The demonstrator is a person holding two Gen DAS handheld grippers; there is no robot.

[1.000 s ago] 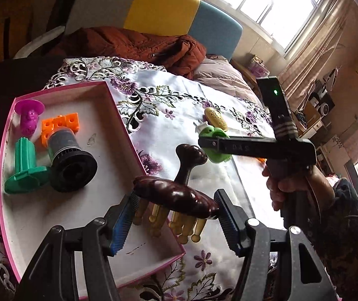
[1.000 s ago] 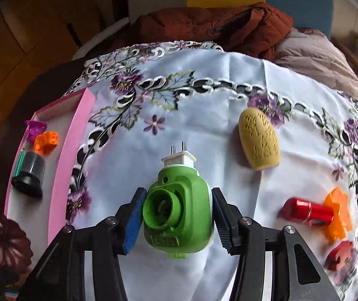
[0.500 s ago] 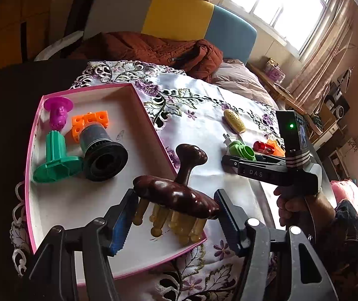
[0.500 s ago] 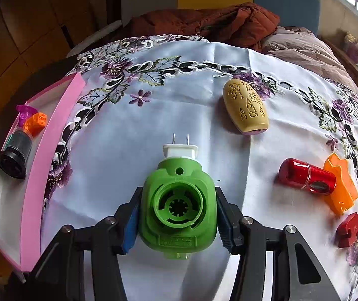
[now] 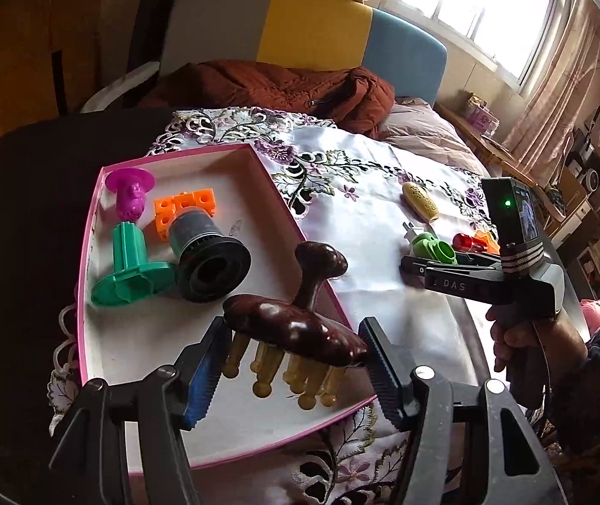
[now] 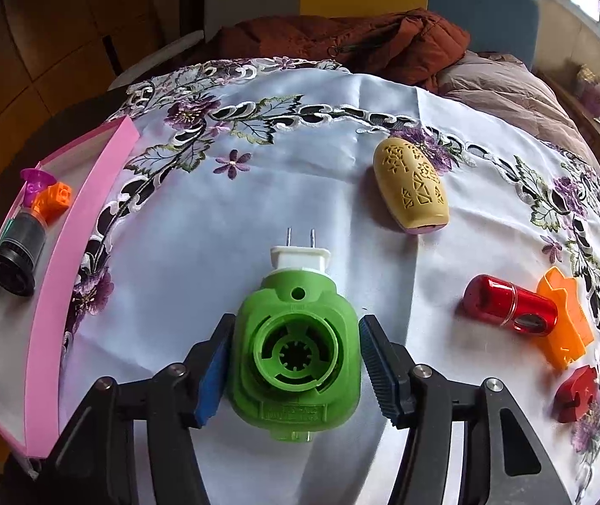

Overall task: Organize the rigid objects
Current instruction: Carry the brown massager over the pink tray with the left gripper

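Observation:
My left gripper [image 5: 293,364] is shut on a dark wooden massager [image 5: 296,328] with pale pegs, held above the near right corner of the pink tray [image 5: 89,252]. The tray holds a purple piece [image 5: 129,191], an orange block [image 5: 184,206], a teal stand [image 5: 129,269] and a black cylinder [image 5: 207,252]. My right gripper [image 6: 296,364] is shut on a green plug-in device [image 6: 296,357], held over the white tablecloth; it also shows in the left wrist view [image 5: 432,248].
On the embroidered cloth [image 6: 216,252] lie a yellow perforated case [image 6: 411,187], a red cylinder [image 6: 510,307], an orange star cutter [image 6: 565,320] and a red piece [image 6: 577,393]. A brown jacket [image 6: 342,48] lies on the sofa behind.
My left gripper has pulled back and risen, so the whole tray shows. My right gripper has carried the green device nearer and lower over the cloth, away from the tray.

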